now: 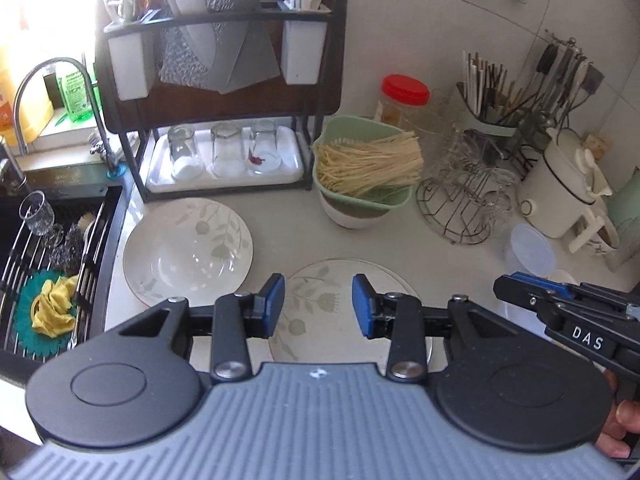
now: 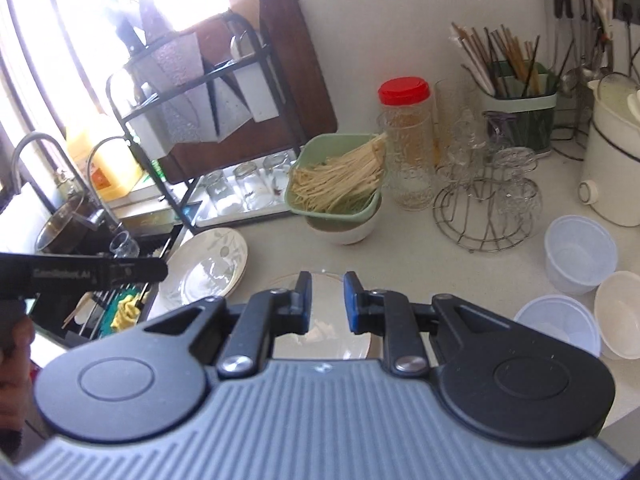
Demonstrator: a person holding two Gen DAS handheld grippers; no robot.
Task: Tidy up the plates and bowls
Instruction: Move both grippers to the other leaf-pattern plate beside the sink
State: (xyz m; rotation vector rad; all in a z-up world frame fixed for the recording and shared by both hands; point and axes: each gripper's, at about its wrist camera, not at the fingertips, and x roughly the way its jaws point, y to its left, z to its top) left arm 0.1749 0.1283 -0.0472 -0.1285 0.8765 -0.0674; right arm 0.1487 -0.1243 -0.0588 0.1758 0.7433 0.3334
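Observation:
A white plate with a pale leaf pattern [image 1: 316, 288] lies flat on the counter right under my left gripper [image 1: 319, 306]. The left gripper's blue pads [image 1: 273, 304] stand apart with nothing between them. To the left, beside the sink, a second leaf-patterned plate [image 1: 224, 220] holds a clear glass bowl [image 1: 192, 260]. In the right wrist view my right gripper [image 2: 328, 302] hovers over the near plate [image 2: 332, 346], its jaws a narrow gap apart and empty. The plate with the glass bowl [image 2: 224, 248] lies to its left. Each gripper shows side-on in the other's view: right [image 1: 500, 286], left [image 2: 160, 270].
A green strainer of noodles [image 1: 368, 168] rests on a white bowl [image 1: 352, 218] behind the plates. Behind it stand a dish rack with glasses [image 1: 224, 156], a wire glass stand [image 1: 460, 200] and a white pot [image 1: 560, 192]. Plastic tubs [image 2: 580, 256] and a white bowl [image 2: 620, 312] stand right. The sink [image 1: 52, 260] is left.

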